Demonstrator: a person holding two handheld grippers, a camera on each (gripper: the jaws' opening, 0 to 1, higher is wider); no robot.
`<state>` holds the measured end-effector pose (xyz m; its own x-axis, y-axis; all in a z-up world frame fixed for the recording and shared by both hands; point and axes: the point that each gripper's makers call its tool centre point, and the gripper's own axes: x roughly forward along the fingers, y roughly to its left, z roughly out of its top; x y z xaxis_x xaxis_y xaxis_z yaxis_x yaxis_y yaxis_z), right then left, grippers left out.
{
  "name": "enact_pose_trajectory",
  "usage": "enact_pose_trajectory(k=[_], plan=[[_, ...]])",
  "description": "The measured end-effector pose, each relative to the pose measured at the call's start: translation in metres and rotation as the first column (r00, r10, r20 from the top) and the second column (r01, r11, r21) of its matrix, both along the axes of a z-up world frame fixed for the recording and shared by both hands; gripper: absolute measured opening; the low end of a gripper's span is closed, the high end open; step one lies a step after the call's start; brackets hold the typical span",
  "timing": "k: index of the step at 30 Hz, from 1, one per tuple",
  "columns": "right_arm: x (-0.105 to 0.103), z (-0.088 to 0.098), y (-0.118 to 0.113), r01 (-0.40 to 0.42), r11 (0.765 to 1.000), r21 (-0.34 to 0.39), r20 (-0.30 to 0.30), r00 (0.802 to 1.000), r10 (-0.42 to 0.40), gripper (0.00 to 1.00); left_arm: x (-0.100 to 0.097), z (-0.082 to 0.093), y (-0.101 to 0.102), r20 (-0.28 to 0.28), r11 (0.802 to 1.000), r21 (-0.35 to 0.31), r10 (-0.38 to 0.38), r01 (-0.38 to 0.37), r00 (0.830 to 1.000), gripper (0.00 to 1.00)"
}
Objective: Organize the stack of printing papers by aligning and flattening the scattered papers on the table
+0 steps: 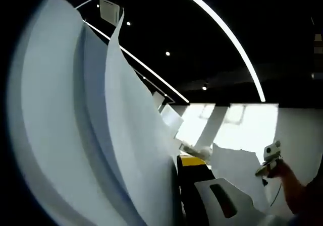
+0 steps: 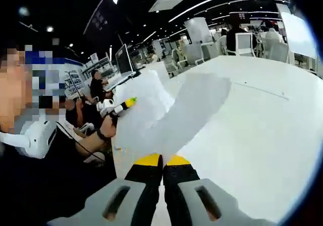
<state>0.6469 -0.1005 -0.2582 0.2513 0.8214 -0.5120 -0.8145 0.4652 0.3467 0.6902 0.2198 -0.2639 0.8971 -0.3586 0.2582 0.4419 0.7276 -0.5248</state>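
R gripper (image 2: 162, 161) clamped shut on papers (image 2: 166, 112), sheets fanning straight ahead off its tips, above table (image 2: 262, 130). L gripper (image 2: 118, 106) at far edge, grip can't tell.

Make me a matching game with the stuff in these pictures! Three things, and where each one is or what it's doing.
Things:
1. papers
2. right gripper
3. table

States:
A. white and bare, stretching away behind
B. shut, yellow tips together
C. lifted up and curling

Pairs: 1-C, 2-B, 3-A
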Motion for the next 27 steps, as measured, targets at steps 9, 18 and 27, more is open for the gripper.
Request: enact_pose_trajectory(k=[9, 18, 27], plan=[[0.025, -0.016, -0.006, 0.033, 0.999, -0.022, -0.023, 0.999, -0.034, 0.00, 0.000, 0.000, 0.000, 0.001, 1.000, -0.002, 0.002, -0.002, 1.000, 0.11], [0.010, 0.031, 0.034, -0.119, 0.987, 0.104, 0.104, 0.989, 0.108, 0.00, 0.000, 0.000, -0.001, 0.001, 1.000, -0.005, 0.000, 0.000, 1.000, 0.10], [0.018, 0.041, 0.057, -0.204, 0.975, 0.083, 0.109, 0.975, 0.195, 0.00, 0.000, 0.001, -0.002, 0.002, 1.000, -0.001, 0.002, -0.002, 1.000, 0.10]])
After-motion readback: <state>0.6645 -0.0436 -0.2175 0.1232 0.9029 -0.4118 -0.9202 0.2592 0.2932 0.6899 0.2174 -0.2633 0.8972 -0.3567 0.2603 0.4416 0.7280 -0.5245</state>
